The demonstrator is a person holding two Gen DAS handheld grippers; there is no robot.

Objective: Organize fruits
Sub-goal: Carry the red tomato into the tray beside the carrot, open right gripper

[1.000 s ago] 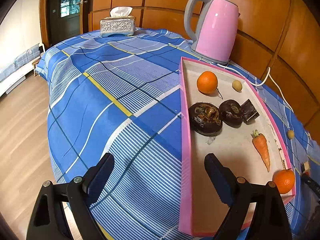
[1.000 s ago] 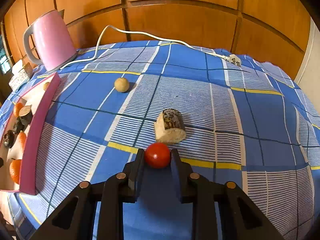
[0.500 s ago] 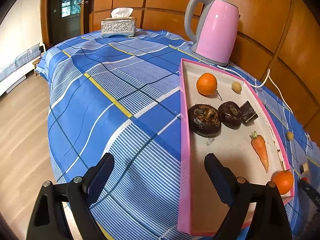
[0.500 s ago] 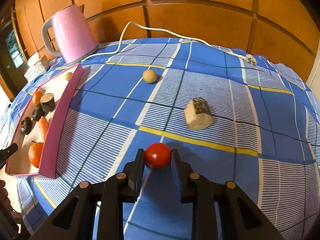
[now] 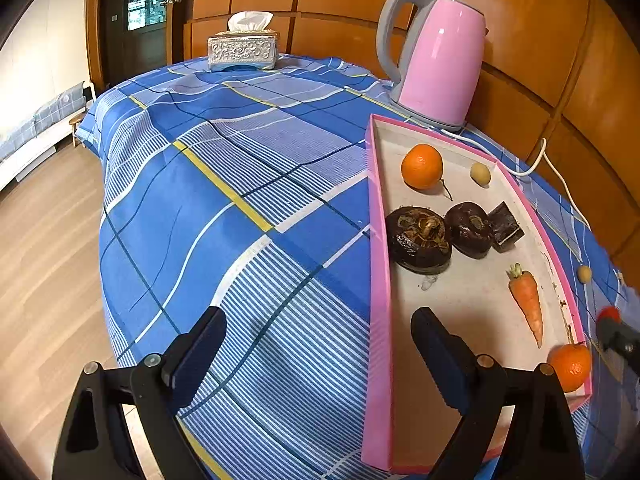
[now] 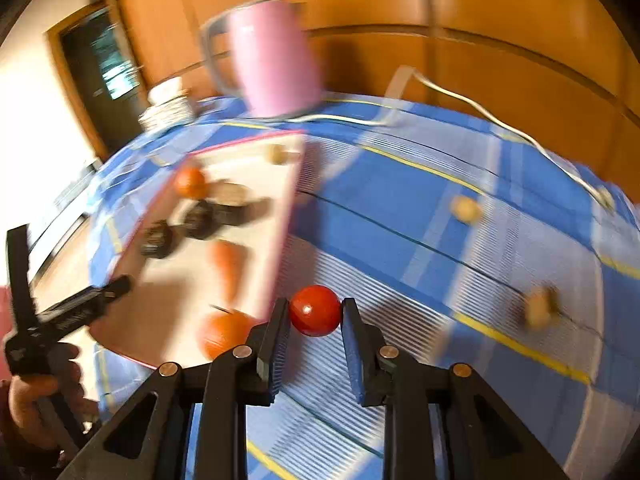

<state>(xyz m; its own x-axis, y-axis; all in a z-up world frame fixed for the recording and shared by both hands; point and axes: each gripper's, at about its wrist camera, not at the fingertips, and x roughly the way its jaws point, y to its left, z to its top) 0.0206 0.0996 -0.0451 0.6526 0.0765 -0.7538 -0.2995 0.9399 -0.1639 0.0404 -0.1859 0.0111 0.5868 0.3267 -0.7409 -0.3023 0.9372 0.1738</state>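
Note:
My right gripper (image 6: 315, 312) is shut on a small red tomato (image 6: 315, 310), held just off the pink tray's right rim (image 6: 280, 240); this view is blurred. In the left wrist view the tray (image 5: 378, 240) holds two oranges (image 5: 422, 166) (image 5: 570, 366), a carrot (image 5: 528, 300), two dark round fruits (image 5: 420, 240) (image 5: 468, 230), a dark chunk (image 5: 506, 226) and a small tan fruit (image 5: 480, 173). My left gripper (image 5: 318, 320) hovers over the tray's near left rim, its jaws opening wide with nothing gripped. The tomato (image 5: 609, 313) shows at the right edge.
A pink kettle (image 5: 440, 60) stands behind the tray, its white cable (image 6: 480, 112) trailing over the blue checked cloth. A tissue box (image 5: 243, 48) sits at the far end. A tan ball (image 6: 464, 208) and a cut pale piece (image 6: 540, 306) lie on the cloth right of the tray.
My right gripper has swung left with the tomato, rising off the cloth and rolling, so it now sits beside the tray. The left gripper has stayed in place.

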